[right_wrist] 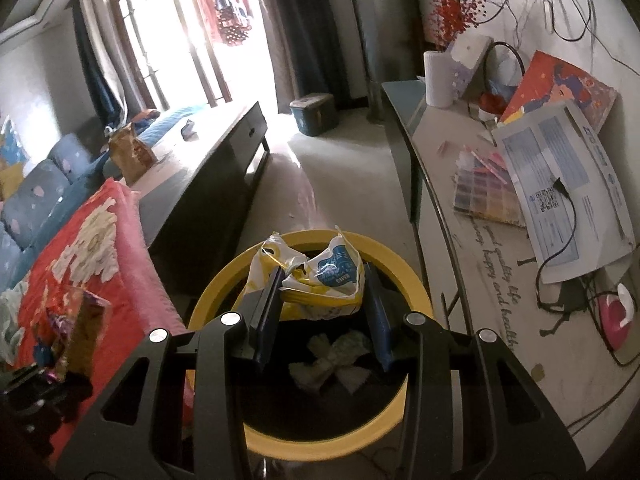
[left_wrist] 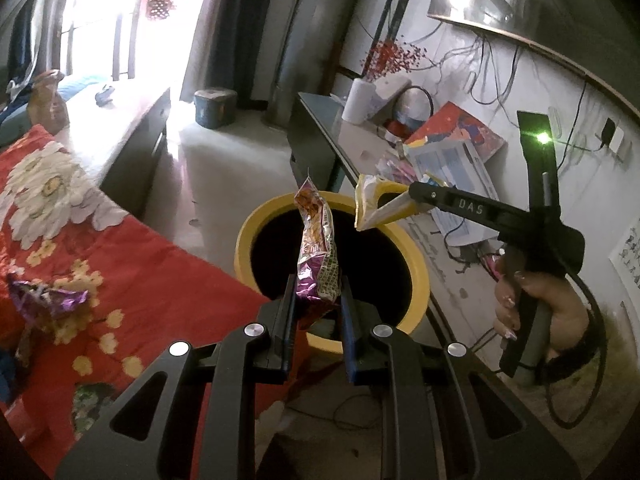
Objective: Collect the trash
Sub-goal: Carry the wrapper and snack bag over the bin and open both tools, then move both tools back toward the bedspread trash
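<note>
Left to right.

Bedspread point(left_wrist: 120, 248), red floral, at 9 o'clock in the left wrist view; one more crumpled purple foil wrapper point(left_wrist: 48, 300) lies on it, not yet collected.

Left gripper point(left_wrist: 316, 296): jaws clenched on a purple snack wrapper point(left_wrist: 318, 248). The wrapper stands up from the pads, long axis toward 12 o'clock, its lower end pinched. It hangs over the dark mouth of the yellow-rimmed bin point(left_wrist: 416, 264), roughly mid-opening in this view.

Right gripper point(right_wrist: 322, 280): jaws grasping a crumpled white-and-yellow plastic bag point(right_wrist: 320, 276), long axis across the fingers, 9 to 3 o'clock. In the right wrist view the bag sits over the far half of the bin point(right_wrist: 224, 280), with white crumpled paper trash point(right_wrist: 332, 356) already at the bottom. From the left camera, the same gripper comes in from 3 o'clock, its tip over the bin's far rim, with the person's hand point(left_wrist: 536, 308) on the grip.

Key relation: both pieces sit above the opening, bin directly below the jaws. My read: the left load is more central; the right one is closer to the far rim, so it may want a small pull toward the near side before release. Risk: light foil can drift or cling to a pad.

Side table point(right_wrist: 460, 240) with papers at 3 o'clock, not involved.
</note>
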